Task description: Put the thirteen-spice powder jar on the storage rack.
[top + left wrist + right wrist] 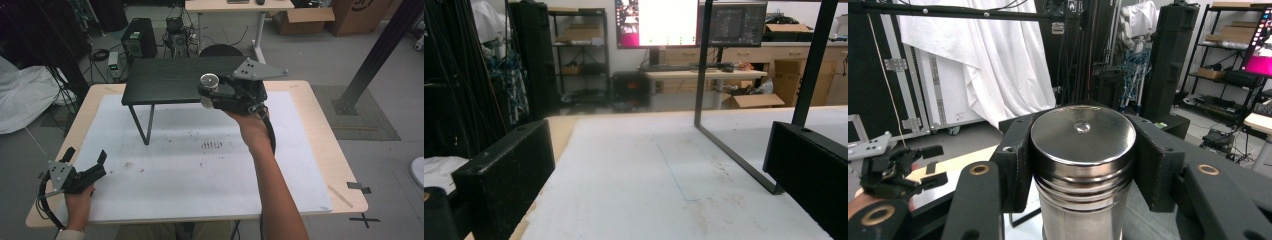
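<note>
High view: white-topped table [210, 195] carries a black raised shelf [170, 80]. Right gripper [212, 92], held above the shelf's front edge, clamps an upright steel canister [209, 86]. Left gripper [95, 165] rests near the table's left corner, jaws spread apart.

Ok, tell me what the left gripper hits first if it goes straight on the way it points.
Probably the thin black leg frame of the small black table. The open left gripper looks along bare white mat, and that frame crosses ahead, slightly right; depth is uncertain.
</note>
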`<state>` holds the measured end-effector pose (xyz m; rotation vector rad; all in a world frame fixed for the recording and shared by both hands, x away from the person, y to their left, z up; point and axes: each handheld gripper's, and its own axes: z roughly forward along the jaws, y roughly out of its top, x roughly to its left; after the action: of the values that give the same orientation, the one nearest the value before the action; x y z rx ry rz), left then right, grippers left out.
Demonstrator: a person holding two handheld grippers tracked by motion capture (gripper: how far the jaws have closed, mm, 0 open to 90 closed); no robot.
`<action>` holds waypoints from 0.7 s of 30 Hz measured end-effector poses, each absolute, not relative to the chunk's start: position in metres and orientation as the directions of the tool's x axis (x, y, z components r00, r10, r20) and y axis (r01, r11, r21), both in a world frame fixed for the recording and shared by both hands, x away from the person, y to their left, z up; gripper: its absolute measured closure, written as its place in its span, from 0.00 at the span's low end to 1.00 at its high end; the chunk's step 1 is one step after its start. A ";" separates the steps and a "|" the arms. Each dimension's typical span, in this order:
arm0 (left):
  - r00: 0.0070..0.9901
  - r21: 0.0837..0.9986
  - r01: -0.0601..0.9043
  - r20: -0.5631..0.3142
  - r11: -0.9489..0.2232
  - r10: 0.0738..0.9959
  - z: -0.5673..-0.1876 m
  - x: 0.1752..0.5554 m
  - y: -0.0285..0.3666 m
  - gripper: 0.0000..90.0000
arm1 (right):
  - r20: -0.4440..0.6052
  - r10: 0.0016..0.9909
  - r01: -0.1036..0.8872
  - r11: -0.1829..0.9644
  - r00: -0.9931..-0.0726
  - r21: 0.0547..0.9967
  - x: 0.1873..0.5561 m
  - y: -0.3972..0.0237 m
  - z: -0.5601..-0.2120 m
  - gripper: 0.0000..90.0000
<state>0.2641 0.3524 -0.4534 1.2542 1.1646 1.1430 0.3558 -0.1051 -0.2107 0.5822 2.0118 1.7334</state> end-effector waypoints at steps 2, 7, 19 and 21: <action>0.078 1.000 0.015 -0.003 0.002 0.997 -0.453 0.264 0.352 0.01 | -0.046 0.564 0.038 0.137 -0.825 0.990 0.361 -0.101 -0.208 0.54; 0.077 1.000 0.016 -0.003 0.002 0.997 -0.453 0.264 0.352 0.01 | -0.052 0.560 0.030 0.136 -0.827 0.990 0.374 -0.091 -0.201 0.54; 0.078 1.000 0.014 -0.003 0.002 0.997 -0.453 0.264 0.352 0.01 | -0.059 0.593 0.045 0.158 -0.803 0.986 0.415 -0.062 -0.196 0.54; 0.077 1.000 0.013 -0.001 0.000 0.997 -0.453 0.264 0.353 0.01 | -0.048 0.600 0.062 0.161 -0.798 0.985 0.422 -0.057 -0.196 0.54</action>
<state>0.2643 0.3525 -0.4534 1.2543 1.1618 1.1451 0.4223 -0.0569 -0.1962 0.6273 2.0134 1.6761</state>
